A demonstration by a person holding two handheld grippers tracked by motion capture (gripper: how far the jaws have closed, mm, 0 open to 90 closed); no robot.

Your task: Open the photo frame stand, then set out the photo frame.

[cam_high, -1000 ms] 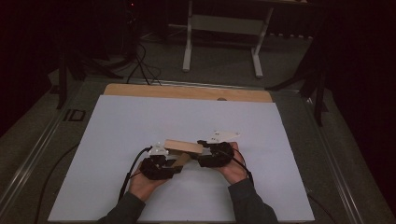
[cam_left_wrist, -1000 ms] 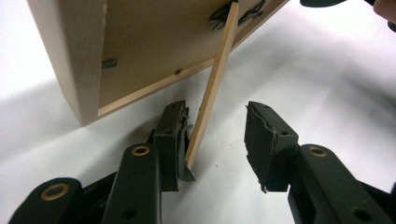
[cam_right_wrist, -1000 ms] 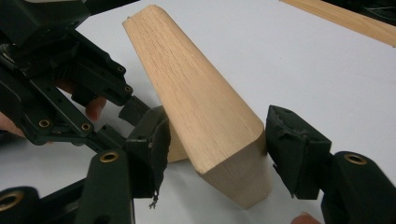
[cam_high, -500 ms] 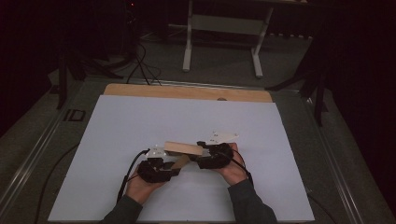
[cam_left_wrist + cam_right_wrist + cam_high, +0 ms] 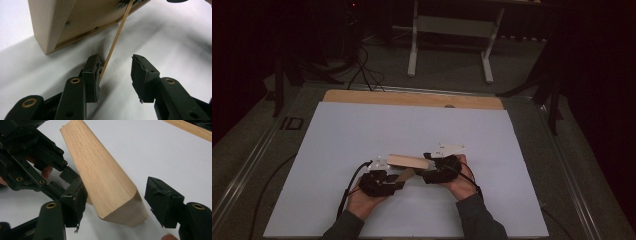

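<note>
— Two things are hard to read: the wooden block (image 5: 408,161) is cut off at the top of the left gripper view, and what the thin wooden strip (image 5: 115,41) joins there is blurred; where does the block sit?

— Near the tabletop's (image 5: 362,130) front edge, about midway along it, between both hands; the left tongs (image 5: 399,179) gape, the strip touching one pad; the right tongs (image 5: 117,202) have just been opening, wide around the block's end, one pad clear.
</note>
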